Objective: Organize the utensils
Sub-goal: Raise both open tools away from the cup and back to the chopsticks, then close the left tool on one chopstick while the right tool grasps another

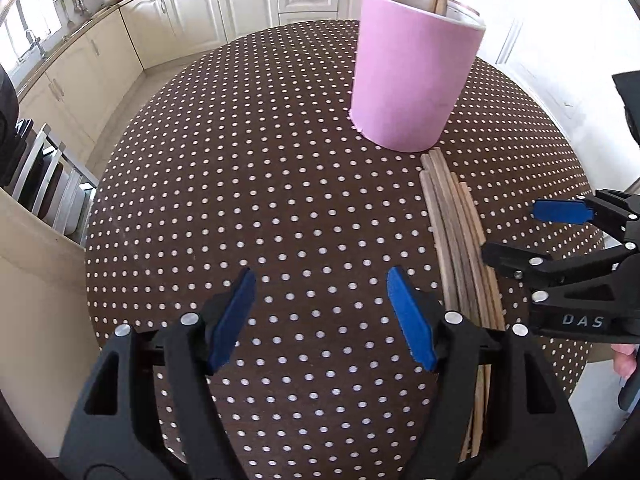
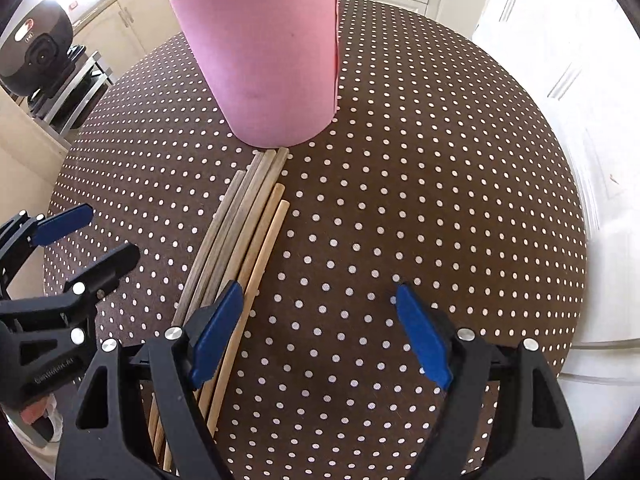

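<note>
Matt brown cloth with white dots over the table (image 1: 240,200). Smooth pink cup (image 1: 412,76) with a paler, faintly glossy rim, looking like ceramic or plastic. Bare wooden sticks (image 2: 248,232), some greyish, some pale yellow, dull and unvarnished. Black matt plastic on the left gripper (image 1: 321,304) and right gripper (image 2: 320,322), blue matt pads (image 2: 218,332), shiny metal rivets (image 1: 452,317). Glossy cream cabinets (image 1: 192,4).
</note>
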### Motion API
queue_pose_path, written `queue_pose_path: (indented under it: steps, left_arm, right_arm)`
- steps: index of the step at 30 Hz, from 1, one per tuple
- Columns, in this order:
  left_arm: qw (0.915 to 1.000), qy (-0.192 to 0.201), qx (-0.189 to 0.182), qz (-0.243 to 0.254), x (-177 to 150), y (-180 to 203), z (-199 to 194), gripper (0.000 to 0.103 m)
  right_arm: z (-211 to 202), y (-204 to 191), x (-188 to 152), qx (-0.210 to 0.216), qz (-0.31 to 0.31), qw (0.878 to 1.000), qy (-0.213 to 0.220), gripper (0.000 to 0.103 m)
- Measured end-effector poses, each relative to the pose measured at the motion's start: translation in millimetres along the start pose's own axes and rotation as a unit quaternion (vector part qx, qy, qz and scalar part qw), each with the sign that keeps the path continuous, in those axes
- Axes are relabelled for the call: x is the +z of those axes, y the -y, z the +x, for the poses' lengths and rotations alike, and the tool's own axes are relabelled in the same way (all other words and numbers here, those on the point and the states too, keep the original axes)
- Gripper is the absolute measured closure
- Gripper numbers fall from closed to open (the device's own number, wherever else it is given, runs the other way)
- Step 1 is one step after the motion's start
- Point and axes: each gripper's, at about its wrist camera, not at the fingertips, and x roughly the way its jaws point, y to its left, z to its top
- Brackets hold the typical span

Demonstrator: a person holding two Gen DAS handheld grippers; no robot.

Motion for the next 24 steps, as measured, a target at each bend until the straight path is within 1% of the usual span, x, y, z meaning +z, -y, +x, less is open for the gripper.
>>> queue_pose_path:
  steps: [1, 3, 4, 5, 6, 8, 9, 11, 14, 16, 18, 21, 24]
  left_arm:
    - [1.0, -0.001, 0.0, 0.0, 1.9, -5.5, 1.8, 0.035]
    - [1.0, -0.003, 0.0, -0.001, 2.0, -10.0, 2.4, 0.035]
    - [1.0, -0.003, 0.0, -0.002, 2.1, -11.3, 2.6, 0.034]
    - [1.0, -0.004, 0.0, -0.003, 2.6, -12.3, 3.2, 0.034]
    - [1.0, -0.004, -0.001, -0.004, 3.1, -13.5, 4.4, 0.034]
    - [1.0, -0.005, -0.006, -0.005, 3.7, -13.9, 5.7, 0.034]
    - [0.9999, -0.005, -0.014, -0.005, 3.6, -13.1, 5.9, 0.034]
    - [0.9996, -0.004, -0.028, -0.001, 3.8, -8.2, 6.5, 0.034]
    - [0.9989, -0.011, -0.045, 0.008, 5.8, -3.3, 9.3, 0.034]
    - [0.9986, -0.013, -0.05, 0.009, 8.6, -0.7, 11.9, 0.034]
    - [0.9988, -0.015, -0.044, 0.013, 11.8, 2.5, 15.8, 0.034]
    - [0.9986, -0.026, -0.043, 0.015, 18.5, 8.0, 24.8, 0.034]
    - [0.9988, -0.025, -0.037, 0.016, 25.6, 13.3, 27.7, 0.034]
  right_arm:
    - [1.3, -0.3, -0.2, -0.003, -0.007, 1.0, -0.005, 0.034]
    - [-3.1, 7.2, -6.3, -0.003, -0.016, 1.0, -0.001, 0.036]
    - [-5.1, 11.0, -9.3, -0.003, -0.018, 1.0, 0.0, 0.039]
    - [-4.5, 8.7, -8.8, -0.007, -0.023, 1.0, -0.002, 0.046]
    - [-4.4, 7.2, -9.4, -0.016, -0.028, 0.999, -0.001, 0.047]
    - [-5.7, 1.1, -11.8, -0.017, -0.046, 0.999, 0.006, 0.059]
    - [-6.3, -2.6, -13.0, -0.016, -0.053, 0.998, 0.008, 0.063]
    - [-6.6, -9.8, -15.2, -0.016, -0.072, 0.997, 0.014, 0.076]
    - [-6.6, -18.9, -20.4, -0.011, -0.101, 0.995, 0.023, 0.088]
    - [-5.3, -21.0, -22.5, -0.01, -0.108, 0.994, 0.026, 0.089]
    - [-5.1, -19.8, -23.4, -0.002, -0.107, 0.994, 0.026, 0.091]
    - [-5.6, -7.4, -25.8, 0.012, -0.097, 0.995, 0.023, 0.093]
    - [-7.2, -1.0, -26.2, 0.018, -0.094, 0.995, 0.025, 0.094]
